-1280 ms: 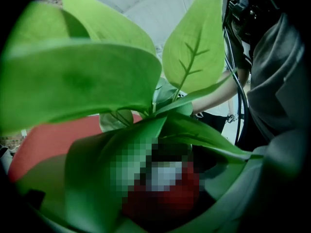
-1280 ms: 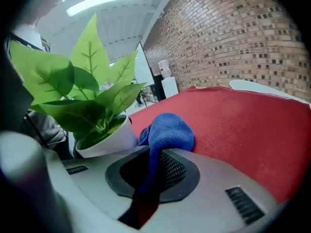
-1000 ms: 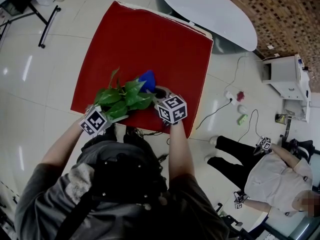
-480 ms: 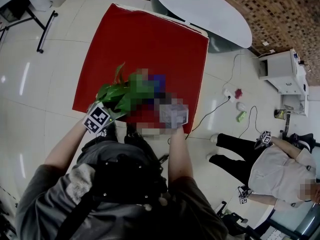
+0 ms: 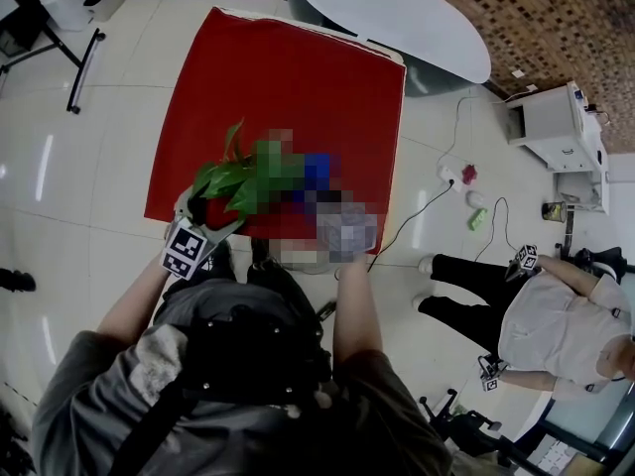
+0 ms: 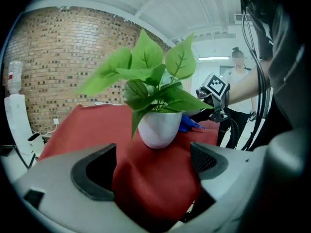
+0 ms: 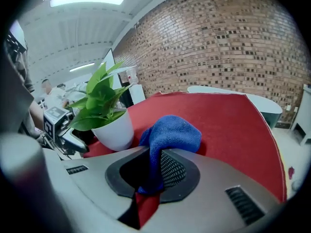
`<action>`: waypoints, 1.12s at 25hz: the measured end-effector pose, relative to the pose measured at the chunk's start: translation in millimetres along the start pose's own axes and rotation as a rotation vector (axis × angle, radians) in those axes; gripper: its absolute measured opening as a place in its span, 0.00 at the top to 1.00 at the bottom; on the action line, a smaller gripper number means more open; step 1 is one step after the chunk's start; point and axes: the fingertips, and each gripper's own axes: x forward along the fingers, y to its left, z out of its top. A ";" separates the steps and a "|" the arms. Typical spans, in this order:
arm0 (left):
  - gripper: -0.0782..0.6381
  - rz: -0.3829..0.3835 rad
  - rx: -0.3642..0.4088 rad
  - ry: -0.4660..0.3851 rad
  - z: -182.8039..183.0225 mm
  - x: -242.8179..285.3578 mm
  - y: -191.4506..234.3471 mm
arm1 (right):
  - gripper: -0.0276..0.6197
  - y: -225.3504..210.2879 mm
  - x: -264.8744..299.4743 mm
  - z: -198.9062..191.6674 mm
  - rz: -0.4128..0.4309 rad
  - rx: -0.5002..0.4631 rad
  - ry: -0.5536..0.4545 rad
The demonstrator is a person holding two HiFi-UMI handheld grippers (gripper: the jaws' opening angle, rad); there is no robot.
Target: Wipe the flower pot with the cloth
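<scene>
A white flower pot [image 6: 158, 128] with a leafy green plant [image 5: 230, 178] stands on the red table [image 5: 298, 77], near its front edge. My left gripper [image 6: 151, 166] is open just short of the pot, with only red cloth covering between its jaws; its marker cube [image 5: 186, 249] shows at the table's near edge. My right gripper [image 7: 154, 166] is shut on the blue cloth [image 7: 171, 135], which bunches up beyond the jaws to the right of the pot [image 7: 116, 130]. A mosaic patch covers the pot and right gripper in the head view; the cloth [image 5: 317, 172] peeks out.
A white oval table [image 5: 397, 18] stands behind the red one. A person sits on the floor [image 5: 556, 335] at the right, near a white cabinet [image 5: 556, 132] and a cable [image 5: 417, 221]. The far half of the red table carries nothing.
My left gripper has drawn back a little toward the table's near edge, away from the pot. The right gripper keeps its hold on the cloth and has barely moved.
</scene>
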 end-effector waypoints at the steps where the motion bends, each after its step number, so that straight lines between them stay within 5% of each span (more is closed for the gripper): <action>1: 0.22 0.029 -0.012 -0.009 -3.4 -10.4 4.1 | 0.86 -0.9 -6.6 -2.2 -0.027 0.012 -0.002; 5: 0.22 0.191 -0.073 -0.089 0.6 -61.3 40.7 | 0.86 -1.2 -42.4 -3.8 -0.157 0.044 -0.034; 9: 0.25 0.294 -0.067 -0.244 36.9 -112.4 80.2 | 0.86 11.4 -85.2 21.2 -0.269 0.050 -0.176; 12: 0.31 0.321 -0.034 -0.359 86.2 -146.2 95.8 | 0.86 26.6 -117.4 55.4 -0.329 0.042 -0.281; 15: 0.61 0.334 -0.029 -0.420 120.7 -177.8 107.8 | 0.86 52.1 -141.0 94.9 -0.355 0.021 -0.384; 20: 0.86 0.326 -0.042 -0.480 134.3 -217.7 112.7 | 0.86 101.7 -162.7 147.7 -0.346 -0.079 -0.552; 28: 0.87 0.301 -0.030 -0.470 130.9 -235.3 51.8 | 0.86 125.8 -208.5 146.5 -0.296 -0.065 -0.732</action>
